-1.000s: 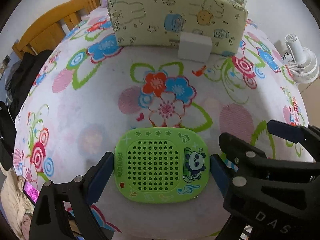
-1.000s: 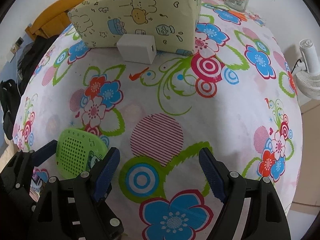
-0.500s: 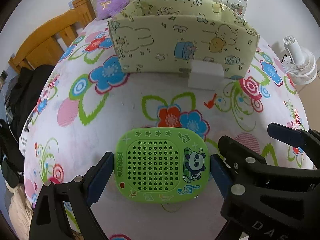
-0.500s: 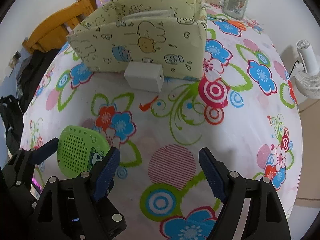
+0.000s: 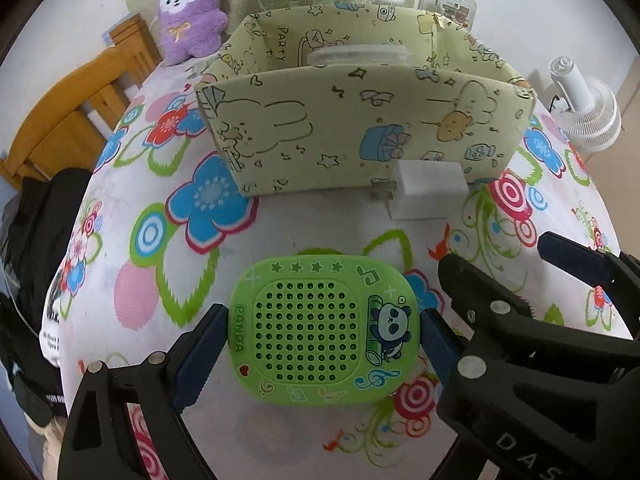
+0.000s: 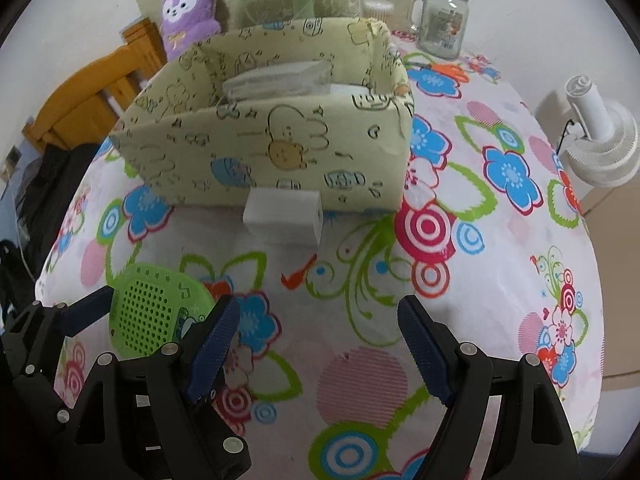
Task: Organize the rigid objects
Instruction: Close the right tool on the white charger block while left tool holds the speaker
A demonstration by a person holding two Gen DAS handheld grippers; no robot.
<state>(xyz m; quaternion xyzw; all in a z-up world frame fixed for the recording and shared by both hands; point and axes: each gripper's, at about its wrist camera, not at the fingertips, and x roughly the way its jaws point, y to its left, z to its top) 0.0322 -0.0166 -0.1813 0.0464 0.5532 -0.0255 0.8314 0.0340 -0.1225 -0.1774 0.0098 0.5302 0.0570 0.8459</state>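
Two grippers over a flower-print table: left gripper clamped on the green panda speaker, carried above the table's near edge; right gripper with jaws apart, nothing between them. One white box lies mid-table, touching the front wall of the pale yellow cartoon-print bin. One glass jar stands near the far edge.
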